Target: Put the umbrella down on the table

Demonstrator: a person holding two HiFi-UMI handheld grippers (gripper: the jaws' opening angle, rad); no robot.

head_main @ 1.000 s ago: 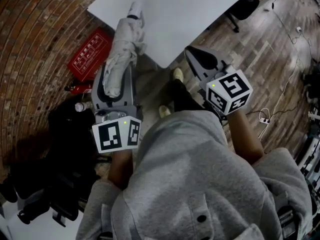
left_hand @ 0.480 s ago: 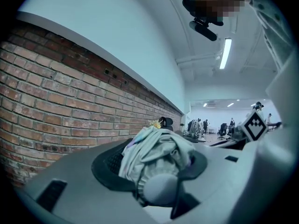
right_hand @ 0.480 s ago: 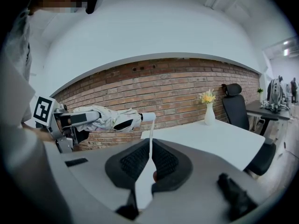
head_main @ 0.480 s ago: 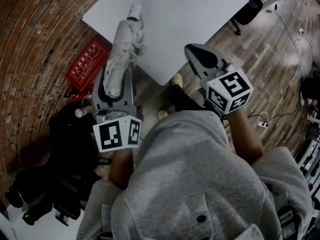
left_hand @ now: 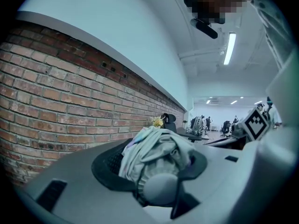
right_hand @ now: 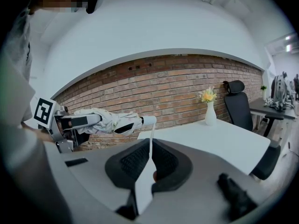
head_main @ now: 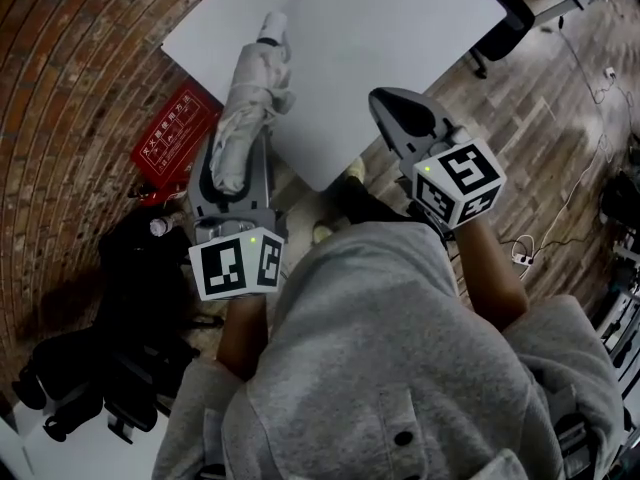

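Observation:
A folded pale-grey umbrella [head_main: 247,103] lies lengthwise between the fingers of my left gripper [head_main: 235,163], which is shut on its bundled canopy. Its white end reaches out above the left part of the white table [head_main: 400,28], held off the surface. In the left gripper view the bunched fabric of the umbrella [left_hand: 156,155] fills the jaws. My right gripper [head_main: 395,108] is shut with nothing in it, hovering just off the table's near corner. From the right gripper view the umbrella [right_hand: 107,119] and the left gripper [right_hand: 70,125] show at the left, level with the table [right_hand: 219,136].
A red sign [head_main: 178,123] lies on the floor by the brick wall. Dark bags [head_main: 120,298] sit at lower left. A black office chair [right_hand: 238,108] stands at the table's far side, and a vase of yellow flowers [right_hand: 209,107] sits on the table. Cables [head_main: 560,198] trail across the wooden floor.
Both grippers have moved forward toward the table. The table's near corner now lies closer to me, and more of the umbrella hangs over the tabletop. The grip is unchanged.

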